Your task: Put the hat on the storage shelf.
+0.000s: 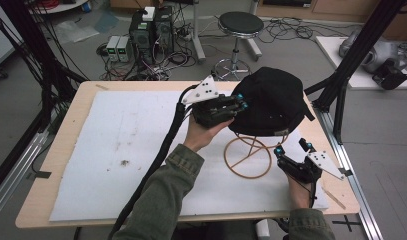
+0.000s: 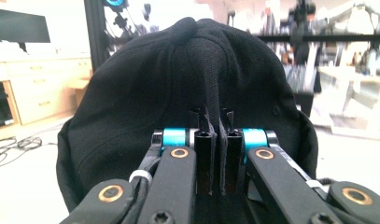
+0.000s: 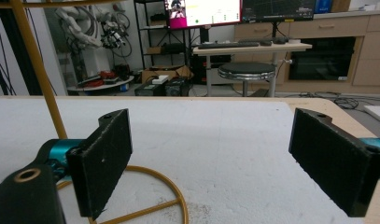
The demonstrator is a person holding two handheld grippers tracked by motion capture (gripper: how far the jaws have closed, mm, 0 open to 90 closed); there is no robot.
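We see the left gripper (image 1: 239,102) closed on a fold of the black cap (image 1: 276,102), which sits atop the gold wire stand (image 1: 248,157) toward the far right of the white-padded surface (image 1: 116,145). We judge the step in hand to be a lift or adjustment of the cap on its stand; whether it is going on or coming off we cannot tell.

In the left gripper view, the fingers (image 2: 202,154) stand narrow, with a ridge of black fabric (image 2: 211,84) pinched between them and running up toward the crown button. The high view places this grip on the cap's left flank, with the brim end pointing right.

The right gripper (image 1: 292,148) hovers near the right edge, just right of the stand's base ring and apart from it. Its fingers (image 3: 103,158) are spread wide and hold nothing (the right gripper view confirms bare padding between them).

As for the next move, we judge that the pinch must stay firm on thin cloth, which may slip, and that the light stand may tip; the free gripper is well placed to steady the ring or upright.

The right gripper view alone gives the stand's upright rod (image 3: 38,70) and base ring close up; the left gripper view gives the fold's grip, which the high view leaves too small to read.
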